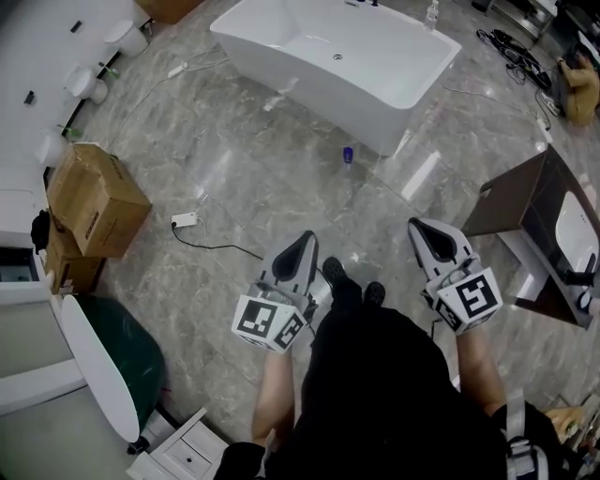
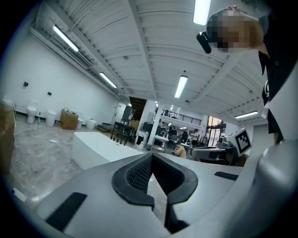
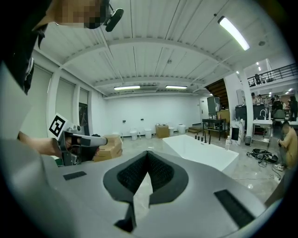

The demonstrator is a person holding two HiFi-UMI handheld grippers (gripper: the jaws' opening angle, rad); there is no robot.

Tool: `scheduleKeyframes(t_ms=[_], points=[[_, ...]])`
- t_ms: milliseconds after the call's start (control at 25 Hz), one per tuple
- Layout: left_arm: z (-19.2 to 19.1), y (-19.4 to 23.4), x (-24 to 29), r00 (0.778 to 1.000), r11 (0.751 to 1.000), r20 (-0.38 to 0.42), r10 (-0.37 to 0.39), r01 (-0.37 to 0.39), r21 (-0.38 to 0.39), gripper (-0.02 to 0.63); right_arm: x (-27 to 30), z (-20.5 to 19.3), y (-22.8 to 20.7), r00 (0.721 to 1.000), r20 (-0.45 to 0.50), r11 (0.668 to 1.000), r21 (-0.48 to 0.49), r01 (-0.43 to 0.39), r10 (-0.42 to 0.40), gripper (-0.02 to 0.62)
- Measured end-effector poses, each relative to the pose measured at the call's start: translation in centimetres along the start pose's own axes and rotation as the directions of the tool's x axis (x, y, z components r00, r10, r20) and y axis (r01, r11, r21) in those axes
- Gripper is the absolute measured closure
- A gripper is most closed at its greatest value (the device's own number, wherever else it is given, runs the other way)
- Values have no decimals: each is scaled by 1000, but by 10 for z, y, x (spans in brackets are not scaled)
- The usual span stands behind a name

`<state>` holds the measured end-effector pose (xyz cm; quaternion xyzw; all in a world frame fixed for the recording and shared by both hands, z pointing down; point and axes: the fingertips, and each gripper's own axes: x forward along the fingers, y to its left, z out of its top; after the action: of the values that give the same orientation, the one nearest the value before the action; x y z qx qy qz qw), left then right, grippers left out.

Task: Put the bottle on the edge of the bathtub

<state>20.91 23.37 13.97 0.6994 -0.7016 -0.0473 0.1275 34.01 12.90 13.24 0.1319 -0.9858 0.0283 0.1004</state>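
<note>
A small blue bottle (image 1: 348, 155) stands on the marble floor just in front of the white bathtub (image 1: 337, 56). A clear bottle (image 1: 431, 14) sits on the tub's far rim, also seen as the clear bottle (image 3: 227, 143) in the right gripper view. My left gripper (image 1: 300, 248) and right gripper (image 1: 427, 232) are held at waist height, well short of the blue bottle. Both are shut with nothing between the jaws. The left gripper (image 2: 151, 155) points toward the bathtub (image 2: 98, 146). The right gripper (image 3: 148, 153) faces the bathtub (image 3: 200, 151) too.
Cardboard boxes (image 1: 94, 202) stand at the left, with a white power strip (image 1: 185, 221) and its cable on the floor nearby. A brown vanity unit (image 1: 544, 234) stands at the right. Cables (image 1: 511, 47) lie beyond the tub, and toilets (image 1: 89, 82) line the left wall.
</note>
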Motion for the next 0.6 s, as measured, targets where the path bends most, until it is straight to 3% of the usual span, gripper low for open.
scheduleKeyframes(t_ms=[600], points=[[-27,-56,-8,999,1000,-35,15,-15,6,594,-43,-15,-11,1000,21,999,44,-20,19,581]])
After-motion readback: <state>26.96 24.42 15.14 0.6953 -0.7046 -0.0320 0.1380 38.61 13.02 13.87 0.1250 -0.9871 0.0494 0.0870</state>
